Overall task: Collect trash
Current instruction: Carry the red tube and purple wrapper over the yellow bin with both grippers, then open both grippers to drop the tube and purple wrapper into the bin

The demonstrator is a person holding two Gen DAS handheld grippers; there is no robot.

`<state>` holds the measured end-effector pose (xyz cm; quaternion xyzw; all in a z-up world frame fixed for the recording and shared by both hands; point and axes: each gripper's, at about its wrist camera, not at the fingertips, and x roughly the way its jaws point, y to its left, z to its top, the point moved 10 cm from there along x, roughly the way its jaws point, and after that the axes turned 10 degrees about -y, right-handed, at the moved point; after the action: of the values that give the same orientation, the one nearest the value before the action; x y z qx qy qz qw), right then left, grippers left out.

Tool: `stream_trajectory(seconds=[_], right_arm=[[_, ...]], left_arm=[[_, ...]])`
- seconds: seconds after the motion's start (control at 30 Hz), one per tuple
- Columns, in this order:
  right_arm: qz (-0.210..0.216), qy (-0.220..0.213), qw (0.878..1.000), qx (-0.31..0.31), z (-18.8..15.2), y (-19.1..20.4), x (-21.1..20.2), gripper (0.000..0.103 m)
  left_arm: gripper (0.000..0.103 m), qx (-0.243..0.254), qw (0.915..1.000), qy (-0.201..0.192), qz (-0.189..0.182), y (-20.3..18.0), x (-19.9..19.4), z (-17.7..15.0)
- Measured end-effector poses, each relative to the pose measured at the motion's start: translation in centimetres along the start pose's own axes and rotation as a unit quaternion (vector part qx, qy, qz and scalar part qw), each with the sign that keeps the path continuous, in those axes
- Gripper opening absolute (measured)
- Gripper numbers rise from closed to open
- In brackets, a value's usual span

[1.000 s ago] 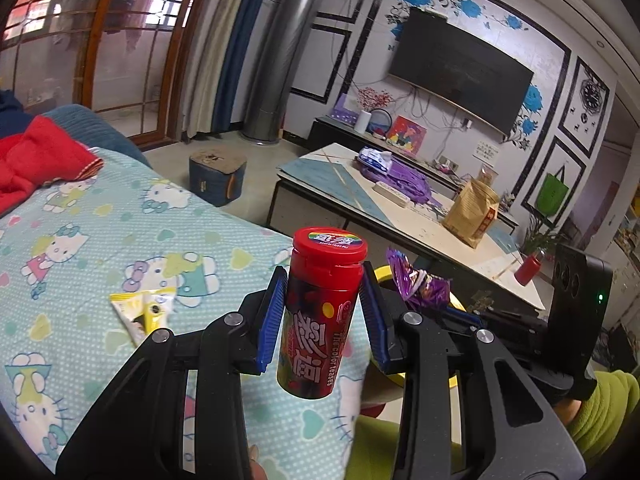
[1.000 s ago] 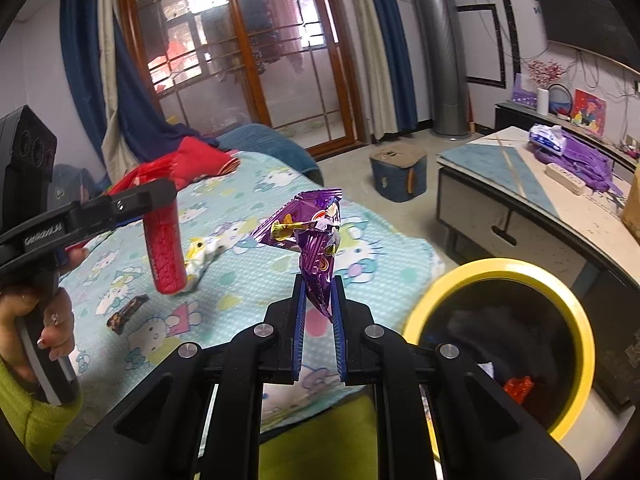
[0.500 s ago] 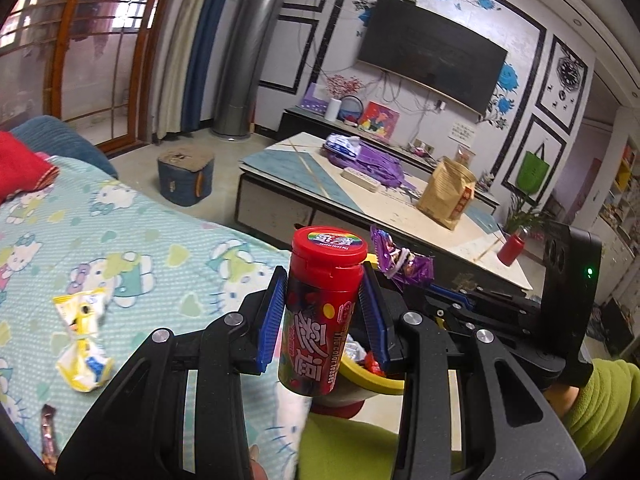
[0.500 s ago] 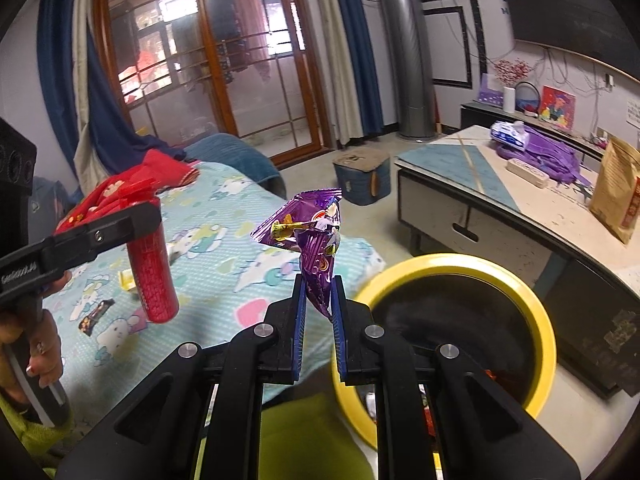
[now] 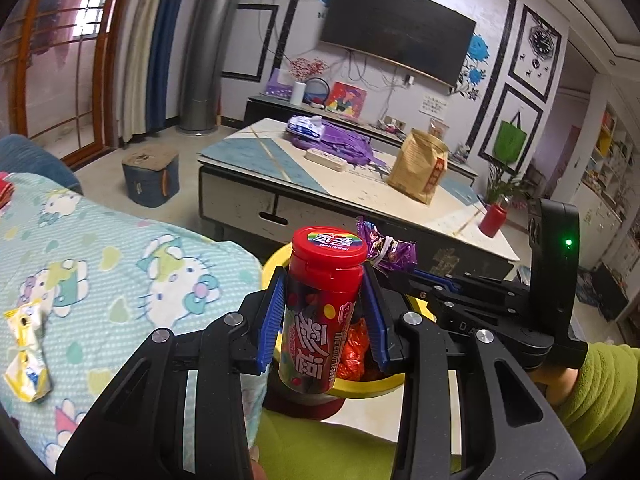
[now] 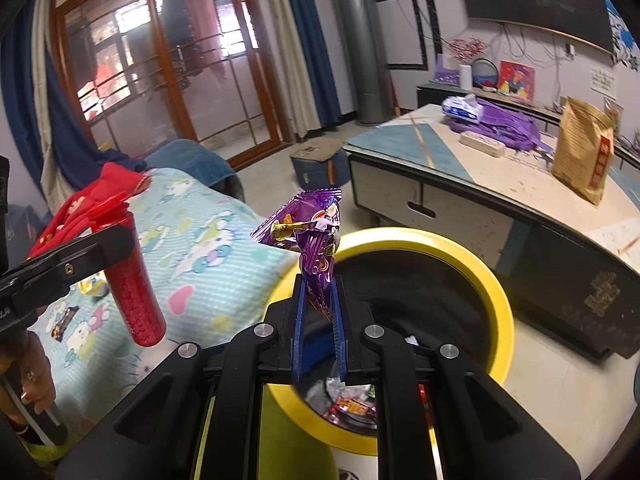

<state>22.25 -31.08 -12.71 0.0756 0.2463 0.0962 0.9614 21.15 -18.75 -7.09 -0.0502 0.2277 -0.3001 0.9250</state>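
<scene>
Both grippers have swung away from the bedspread and toward the yellow-rimmed bin [image 6: 496, 280], which a second ago sat at the edge of the right wrist view and now fills its middle.

Furthest left, a yellow wrapper [image 5: 28, 360] lies on the Hello Kitty bedspread [image 5: 132, 280], and in the right wrist view a small dark wrapper [image 6: 64, 322] lies there too; both are uncollected.

Next comes the left gripper [image 5: 322, 316], its blue pads pressed against the sides of the red candy tube [image 5: 320, 304], held upright. It has come in over the near rim of the bin, with red scraps visible below.

To the right, the right gripper [image 6: 318, 332] is clamped narrow on the purple wrapper [image 6: 312, 236], which stands up from the pads, over the bin's mouth with other trash below.

Judging from this, both pieces look ready to drop; the wrapper seems better centred, while the tube sits close to the rim and might need a little more reach. The bedspread litter would call for another trip.
</scene>
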Motion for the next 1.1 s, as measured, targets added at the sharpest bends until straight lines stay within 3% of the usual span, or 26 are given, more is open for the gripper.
stream_trajectory(seconds=[0.5,0.93,0.97,1.0,1.03,1.1], right_arm=[[-0.055,0.037,0.997,0.042,-3.1,-5.9,0.6,0.012],[-0.068,0.055,0.990,0.112,-4.2,-9.0,1.2,0.014],[-0.068,0.054,0.990,0.114,-4.2,-9.2,1.2,0.019],[-0.070,0.051,0.989,0.117,-4.1,-9.3,1.1,0.031],[-0.072,0.048,0.989,0.122,-4.0,-9.5,1.0,0.036],[-0.075,0.043,0.988,0.126,-3.8,-9.6,0.8,0.043]], left_arm=[[0.029,0.015,0.9990,0.033,-0.026,-2.8,4.4,-2.1],[0.030,0.023,0.9969,0.065,-0.037,-3.8,7.9,-3.3],[0.037,0.023,0.9970,0.064,-0.036,-3.8,7.9,-3.3],[0.044,0.019,0.9973,0.063,-0.034,-3.7,8.0,-3.2],[0.057,0.014,0.9976,0.060,-0.033,-3.5,8.1,-3.0],[0.066,0.006,0.9981,0.054,-0.030,-3.1,8.0,-2.8]])
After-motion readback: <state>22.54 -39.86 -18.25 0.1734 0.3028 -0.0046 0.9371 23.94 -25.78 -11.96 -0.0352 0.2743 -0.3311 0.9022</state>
